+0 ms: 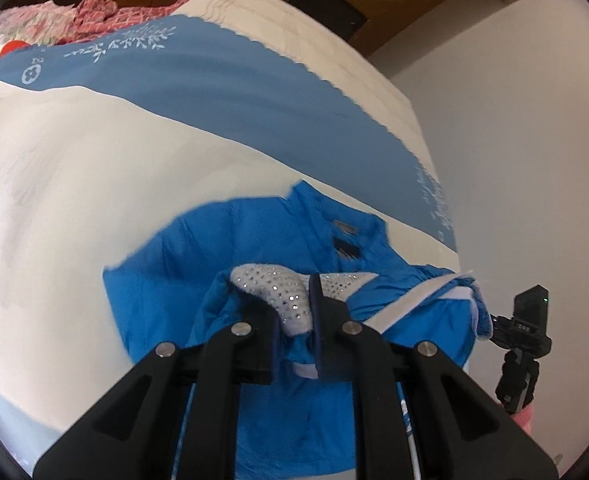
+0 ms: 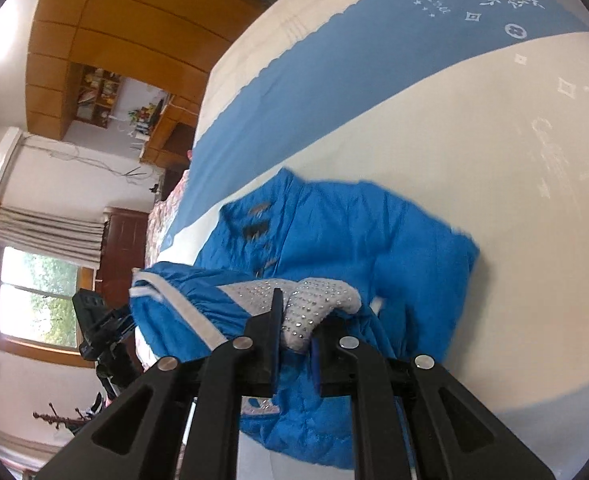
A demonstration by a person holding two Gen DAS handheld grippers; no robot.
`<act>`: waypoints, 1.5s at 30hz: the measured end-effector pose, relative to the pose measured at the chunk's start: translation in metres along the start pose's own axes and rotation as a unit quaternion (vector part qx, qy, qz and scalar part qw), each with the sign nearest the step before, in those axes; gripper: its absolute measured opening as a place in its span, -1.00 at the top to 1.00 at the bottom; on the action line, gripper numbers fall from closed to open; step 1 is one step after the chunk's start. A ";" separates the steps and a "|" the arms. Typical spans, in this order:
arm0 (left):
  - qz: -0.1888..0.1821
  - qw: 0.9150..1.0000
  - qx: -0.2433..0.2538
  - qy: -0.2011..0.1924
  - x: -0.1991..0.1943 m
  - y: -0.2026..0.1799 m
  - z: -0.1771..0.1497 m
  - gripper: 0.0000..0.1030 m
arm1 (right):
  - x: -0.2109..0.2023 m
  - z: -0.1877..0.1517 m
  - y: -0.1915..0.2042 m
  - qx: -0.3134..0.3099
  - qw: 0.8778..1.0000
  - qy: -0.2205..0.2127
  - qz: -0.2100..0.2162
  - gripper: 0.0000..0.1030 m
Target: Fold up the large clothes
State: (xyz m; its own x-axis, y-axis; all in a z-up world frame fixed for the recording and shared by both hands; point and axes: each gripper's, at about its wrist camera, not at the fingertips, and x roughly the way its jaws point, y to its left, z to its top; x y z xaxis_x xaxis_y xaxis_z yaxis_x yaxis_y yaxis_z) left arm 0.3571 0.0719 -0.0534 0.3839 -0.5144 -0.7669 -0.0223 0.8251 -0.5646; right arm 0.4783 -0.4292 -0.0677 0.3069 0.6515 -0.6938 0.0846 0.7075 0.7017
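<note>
One blue jacket lies on the bed, its body spread over the white part of the bedcover with its collar end toward the blue band of that cover. Its near edge is lifted and doubled back over the body, showing one grey panel studded with small shiny dots and white stripes along the blue fabric. Two dark toggle fastenings show on the front in the left wrist view; the right wrist view shows three. Two grippers are at work. The left gripper is clamped on the jacket's studded grey trim, the cloth pinched between its two black fingers. The right gripper is likewise clenched on the same grey trim further along the raised edge. Each gripper shows at the edge of the other's view. Beyond the bed are one pile of pink patterned cloth, wooden cabinets, one window and one wall air conditioner.
</note>
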 end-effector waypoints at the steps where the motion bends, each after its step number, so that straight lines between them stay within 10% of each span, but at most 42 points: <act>1: 0.006 1.000 -0.004 0.004 0.008 0.004 0.005 0.78 | 0.007 0.008 -0.003 0.003 1.000 0.004 -0.003 0.79; 13: -0.002 0.997 -0.047 0.065 0.051 0.037 0.024 0.68 | 0.039 0.027 -0.028 0.037 0.999 0.025 0.001 0.55; 18: -0.046 0.996 -0.050 0.066 0.025 0.038 0.019 0.40 | 0.012 0.017 -0.019 0.014 1.000 0.004 0.011 0.03; 20: -0.051 0.997 -0.035 0.056 0.005 0.035 0.012 -0.05 | 0.000 0.011 -0.015 -0.004 1.000 -0.005 0.005 -0.04; 31: 0.117 0.988 0.082 0.050 0.000 0.020 -0.039 -0.12 | 0.029 -0.005 -0.016 -0.054 0.993 0.015 -0.108 -0.13; 34: 0.156 0.980 0.113 0.045 0.011 0.008 -0.049 -0.01 | 0.044 -0.009 -0.010 -0.083 0.986 0.016 -0.146 0.03; 38: 0.162 0.979 0.118 0.028 0.015 -0.004 -0.051 0.74 | 0.044 -0.017 -0.001 -0.114 0.977 0.002 -0.178 0.70; 45: 0.147 0.977 0.140 -0.065 -0.021 -0.043 -0.038 0.84 | 0.001 -0.016 0.030 -0.142 0.975 -0.054 -0.161 0.83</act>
State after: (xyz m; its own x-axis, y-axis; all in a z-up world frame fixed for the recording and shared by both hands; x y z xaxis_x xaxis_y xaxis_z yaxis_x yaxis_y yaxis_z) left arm 0.3147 0.0377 -0.0249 0.5130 -0.2269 -0.8279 0.0968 0.9736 -0.2068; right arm 0.4659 -0.4026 -0.0500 0.4076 0.3602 -0.8391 -0.0677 0.9283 0.3656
